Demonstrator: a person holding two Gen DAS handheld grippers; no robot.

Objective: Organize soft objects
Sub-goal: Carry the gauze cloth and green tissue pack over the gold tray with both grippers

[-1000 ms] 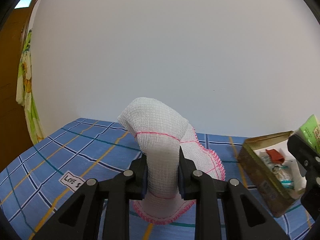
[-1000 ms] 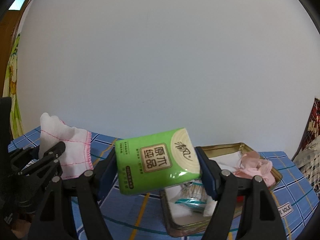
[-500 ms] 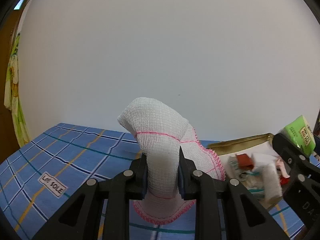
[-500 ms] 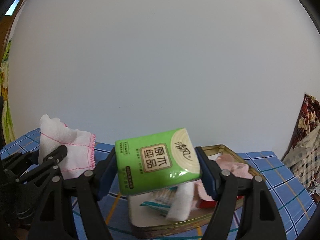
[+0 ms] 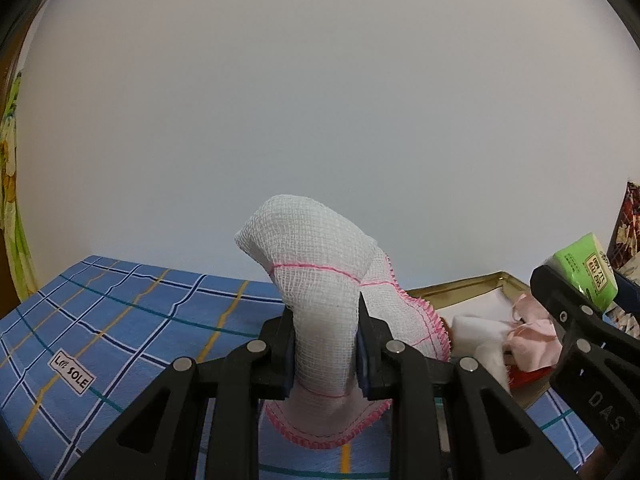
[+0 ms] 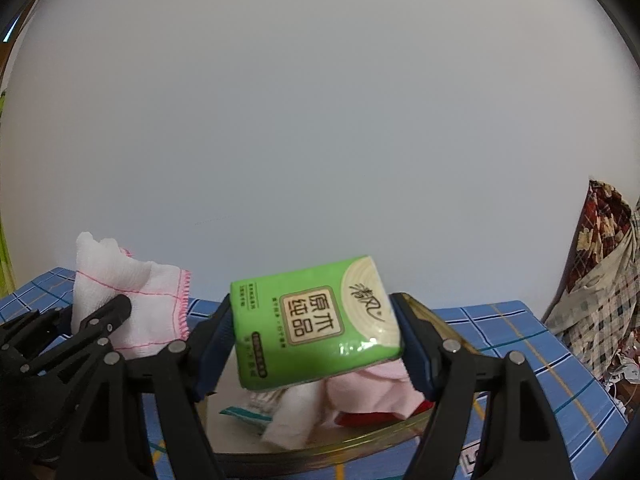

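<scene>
Between the left gripper (image 5: pixel 324 344) fingers, a white gauze cloth (image 5: pixel 316 280) with pink stitching stands pinched. Right gripper (image 6: pixel 316 344) clamps a green tissue pack (image 6: pixel 316 320), which hides part of the gold tin (image 6: pixel 360 440).

We see a white gauze cloth (image 5: pixel 320 312) with pink stitched edging, bunched and pinched upright, its top folded over and its lower hem hanging above the blue checked cover. Our green tissue pack (image 6: pixel 316 322), tilted with its printed face toward us, is held above a gold tin (image 6: pixel 360 438) containing pink and white soft pieces.
</scene>
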